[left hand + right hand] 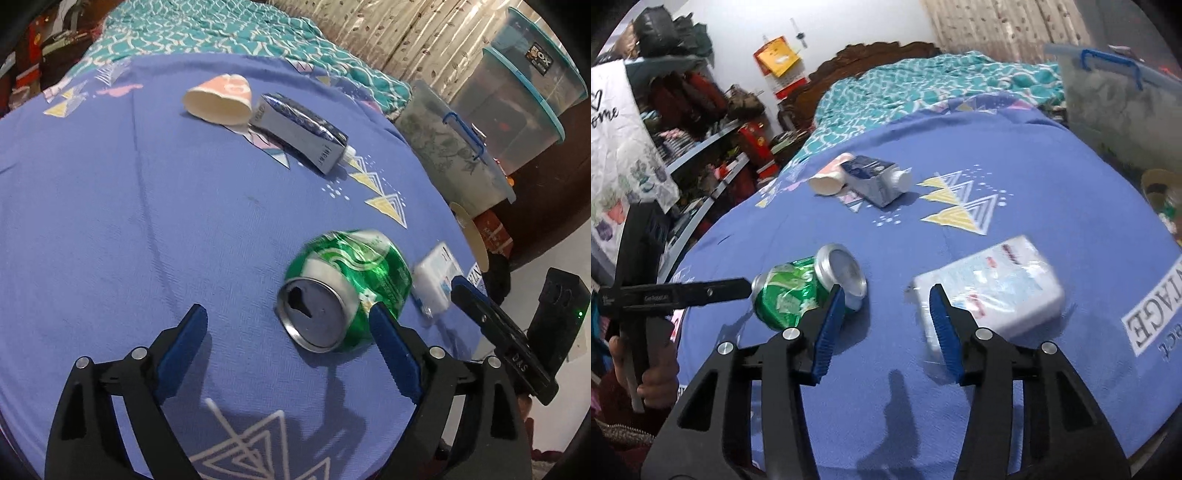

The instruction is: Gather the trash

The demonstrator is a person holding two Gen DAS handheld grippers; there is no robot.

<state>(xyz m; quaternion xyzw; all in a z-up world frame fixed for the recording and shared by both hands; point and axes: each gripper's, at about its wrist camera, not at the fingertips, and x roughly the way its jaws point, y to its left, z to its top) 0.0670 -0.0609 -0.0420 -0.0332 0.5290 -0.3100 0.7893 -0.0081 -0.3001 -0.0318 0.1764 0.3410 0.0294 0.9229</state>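
A dented green can [345, 290] lies on its side on the blue bedspread [129, 221]. My left gripper [288, 314] is open; the can lies just ahead, by its right finger. A white tissue pack [434, 280] lies right of the can. A paper cup [219, 98] and a grey-blue carton [299, 129] lie farther back. In the right wrist view my right gripper [888, 293] is open, with the can [809, 284] by its left finger and the tissue pack [991, 286] by its right finger. The cup [829, 179] and carton [875, 177] lie beyond. The left gripper [748, 284] reaches in from the left.
Clear plastic storage boxes [517, 103] stand off the bed's right side; one [1123, 107] shows in the right wrist view. A teal blanket [923, 88] covers the bed's far end. Cluttered shelves [701, 122] stand to the left.
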